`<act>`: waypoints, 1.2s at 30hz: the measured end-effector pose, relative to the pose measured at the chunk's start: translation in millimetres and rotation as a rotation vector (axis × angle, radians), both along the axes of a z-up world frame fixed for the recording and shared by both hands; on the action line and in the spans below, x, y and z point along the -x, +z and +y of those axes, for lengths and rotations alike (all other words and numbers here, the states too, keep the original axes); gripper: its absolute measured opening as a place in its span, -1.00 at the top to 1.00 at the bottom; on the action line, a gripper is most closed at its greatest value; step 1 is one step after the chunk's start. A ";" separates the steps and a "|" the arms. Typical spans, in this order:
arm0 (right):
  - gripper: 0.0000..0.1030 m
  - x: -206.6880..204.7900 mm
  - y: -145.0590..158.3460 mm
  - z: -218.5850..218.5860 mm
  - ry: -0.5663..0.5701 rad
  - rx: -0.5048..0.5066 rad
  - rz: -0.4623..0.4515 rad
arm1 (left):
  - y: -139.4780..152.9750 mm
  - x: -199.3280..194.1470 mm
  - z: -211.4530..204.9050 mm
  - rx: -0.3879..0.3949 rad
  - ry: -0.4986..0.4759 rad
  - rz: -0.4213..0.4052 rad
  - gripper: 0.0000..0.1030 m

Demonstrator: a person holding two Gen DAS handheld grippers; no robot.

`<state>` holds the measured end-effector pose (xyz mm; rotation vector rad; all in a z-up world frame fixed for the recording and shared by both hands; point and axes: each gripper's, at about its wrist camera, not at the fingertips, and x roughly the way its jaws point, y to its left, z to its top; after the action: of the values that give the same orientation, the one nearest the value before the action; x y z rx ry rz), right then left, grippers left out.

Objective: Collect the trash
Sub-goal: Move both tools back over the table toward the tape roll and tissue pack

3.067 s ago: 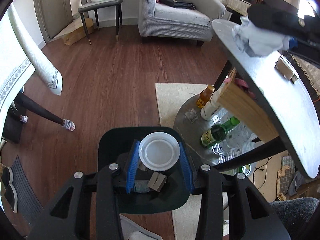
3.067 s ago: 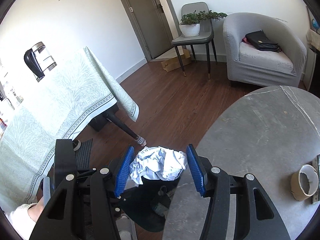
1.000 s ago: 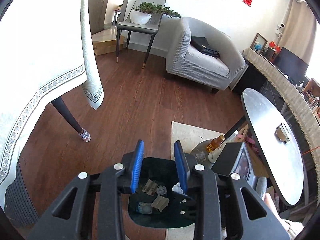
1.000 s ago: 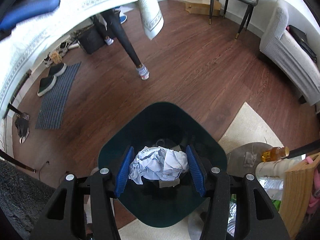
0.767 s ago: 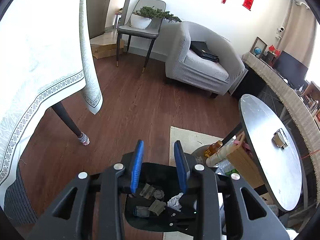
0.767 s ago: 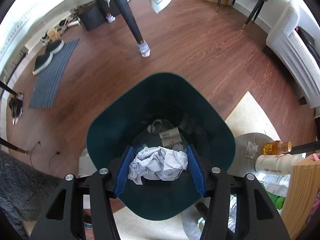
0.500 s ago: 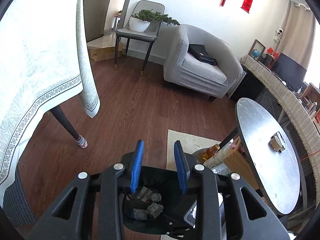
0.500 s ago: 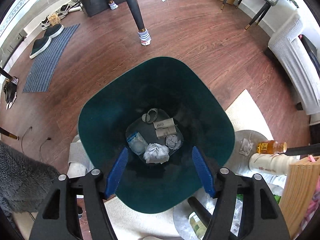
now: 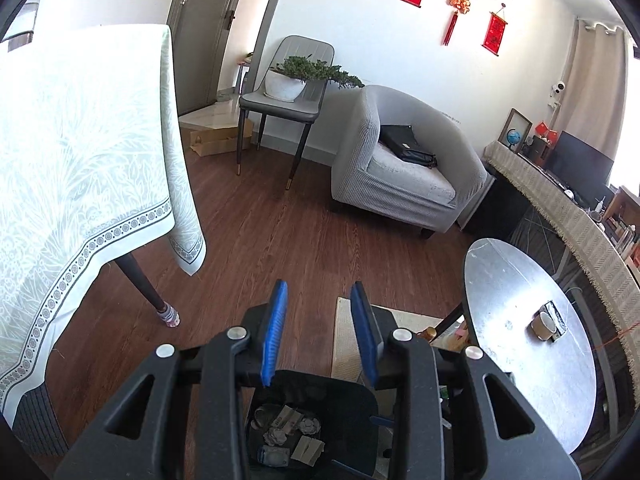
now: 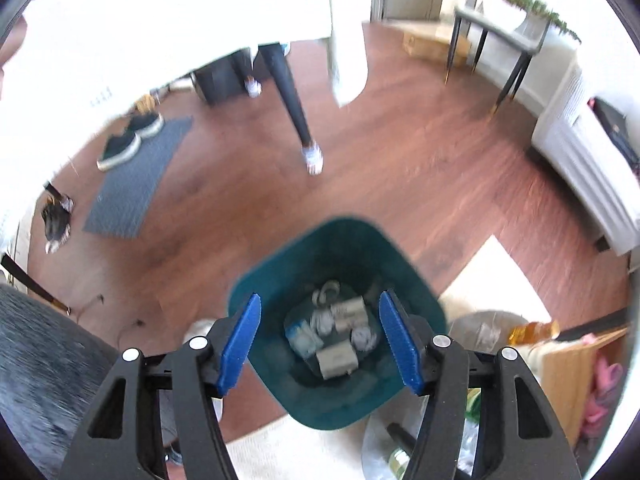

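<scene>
With the bin point(image 10: 338, 320) below both empty grippers, the left gripper point(image 9: 320, 330), fingers apart like the right gripper's point(image 10: 320, 338), stood nearer the cup point(image 9: 543, 325) on the round surface point(image 9: 520, 360).

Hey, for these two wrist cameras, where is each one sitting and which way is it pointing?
Left wrist: on the left tool, angled across the room toward the armchair; its open blue fingers show.
Right wrist: on the right tool, looking steeply down; its open fingers show.
Shared: the green trash bin holding scraps.
</scene>
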<state>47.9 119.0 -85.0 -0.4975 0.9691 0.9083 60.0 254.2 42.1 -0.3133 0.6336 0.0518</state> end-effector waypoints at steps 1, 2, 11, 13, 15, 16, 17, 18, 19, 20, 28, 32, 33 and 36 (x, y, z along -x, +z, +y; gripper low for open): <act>-0.13 -1.6 8.7 -4.3 -0.008 -0.017 -0.012 | 3.0 -0.4 -3.0 -0.006 -0.003 -0.006 0.26; -0.13 -3.4 17.0 -9.8 -0.019 -0.032 -0.027 | 6.0 -0.9 -5.6 -0.012 -0.006 -0.013 0.24; 0.01 -34.6 75.0 -83.0 -0.170 -0.170 -0.092 | 29.9 -7.5 -54.1 -0.062 -0.079 -0.052 0.00; 0.01 -42.0 86.0 -105.2 -0.213 -0.182 -0.121 | 29.3 -12.5 -74.5 -0.066 -0.127 -0.045 -0.05; 0.01 -50.0 95.6 -130.6 -0.268 -0.188 -0.151 | 26.7 -20.1 -98.1 -0.056 -0.193 -0.035 -0.19; 0.01 -53.7 99.3 -144.0 -0.295 -0.197 -0.158 | 24.5 -24.1 -112.7 -0.064 -0.225 -0.025 -0.21; 0.01 -56.1 102.8 -155.9 -0.319 -0.208 -0.160 | 20.6 -26.8 -129.8 -0.090 -0.254 -0.013 -0.22; 0.01 -59.4 105.4 -169.4 -0.343 -0.219 -0.162 | 17.0 -31.2 -147.4 -0.128 -0.288 -0.001 -0.23; 0.01 -62.4 107.5 -182.6 -0.368 -0.227 -0.166 | 14.3 -33.6 -162.6 -0.156 -0.322 0.006 -0.25; 0.01 -64.9 109.3 -193.8 -0.390 -0.233 -0.170 | 11.4 -35.0 -176.2 -0.177 -0.354 0.009 -0.30; 0.01 -78.3 117.0 -286.4 -0.558 -0.277 -0.193 | 5.0 -53.4 -262.7 -0.246 -0.499 0.015 -0.51; -0.25 -80.4 113.2 -322.1 -0.630 -0.266 -0.211 | -8.8 -66.9 -293.8 -0.242 -0.542 0.043 -0.54; -0.38 -80.7 111.6 -327.6 -0.643 -0.266 -0.212 | -12.9 -70.2 -300.4 -0.242 -0.556 0.051 -0.54; -0.42 -79.5 106.7 -353.5 -0.687 -0.292 -0.195 | -29.2 -81.5 -319.4 -0.249 -0.599 0.090 -0.54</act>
<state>127.4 -234.5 21.7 0.0119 0.7342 0.3574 141.5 -65.2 12.9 0.1275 0.7804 -0.4288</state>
